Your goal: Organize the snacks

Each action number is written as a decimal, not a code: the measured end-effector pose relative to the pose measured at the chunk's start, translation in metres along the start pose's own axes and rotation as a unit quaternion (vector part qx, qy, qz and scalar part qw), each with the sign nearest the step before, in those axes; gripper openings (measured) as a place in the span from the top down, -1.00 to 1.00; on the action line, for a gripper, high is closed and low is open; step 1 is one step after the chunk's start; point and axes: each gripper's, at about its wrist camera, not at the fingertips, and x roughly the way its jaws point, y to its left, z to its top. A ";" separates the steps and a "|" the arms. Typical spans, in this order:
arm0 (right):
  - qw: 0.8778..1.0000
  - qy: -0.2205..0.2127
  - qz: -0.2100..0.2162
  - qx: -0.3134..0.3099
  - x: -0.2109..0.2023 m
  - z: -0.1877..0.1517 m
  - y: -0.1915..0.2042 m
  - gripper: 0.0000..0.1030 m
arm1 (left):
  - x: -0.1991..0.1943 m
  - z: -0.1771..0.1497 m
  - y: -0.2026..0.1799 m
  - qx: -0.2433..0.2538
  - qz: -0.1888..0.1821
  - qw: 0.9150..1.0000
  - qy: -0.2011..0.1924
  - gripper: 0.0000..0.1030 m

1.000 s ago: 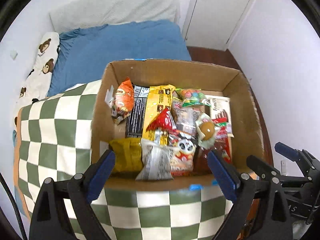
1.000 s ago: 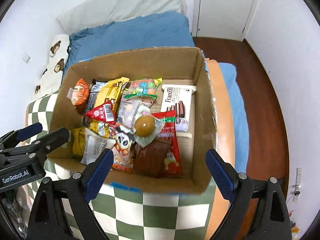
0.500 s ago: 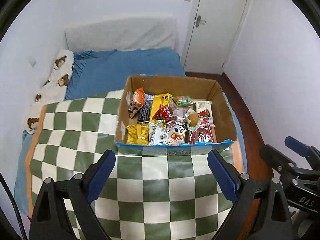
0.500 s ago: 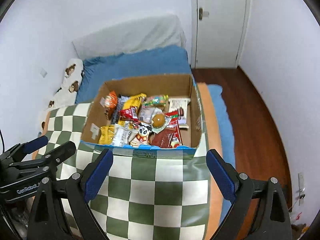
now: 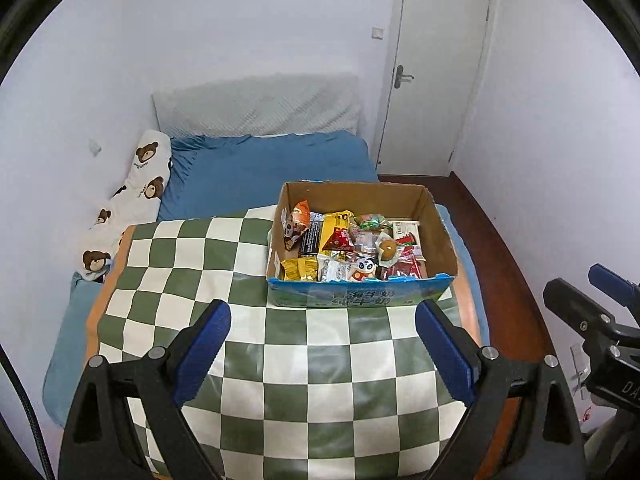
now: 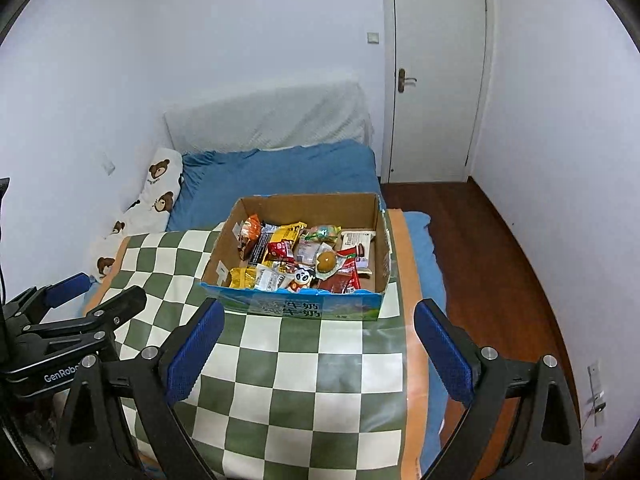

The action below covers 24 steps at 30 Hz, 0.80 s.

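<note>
One cardboard box (image 5: 362,296) sits on the green-and-white checked cloth (image 5: 280,360), ahead of both claws and apart from them; its front wall is blue-printed, and it is packed with a jumble of snack packets (image 5: 348,248) in orange, yellow, red and black. The left claw (image 5: 322,344) and right claw (image 6: 316,342) each gape wide, gripping nothing

You have drawn both hand-held grippers back and up from the snack box (image 5: 360,240). The left hand-held gripper (image 5: 322,354) and right hand-held gripper (image 6: 318,354) no longer hang over it, and now clear checkered cloth (image 5: 280,360) lies between.
</note>
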 end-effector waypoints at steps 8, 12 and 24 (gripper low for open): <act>1.000 -0.010 0.002 -0.003 -0.024 -0.004 0.001 -0.90 | -0.020 -0.009 -0.004 0.005 0.002 1.000 -0.007 -0.84; 1.000 -0.005 0.003 0.001 -0.025 -0.008 -0.002 -0.90 | -0.022 -0.010 -0.004 0.005 0.003 1.000 -0.011 -0.84; 1.000 0.009 -0.021 0.008 0.018 -0.006 -0.013 -0.94 | 0.015 0.002 -0.010 0.013 0.022 1.000 -0.010 -0.98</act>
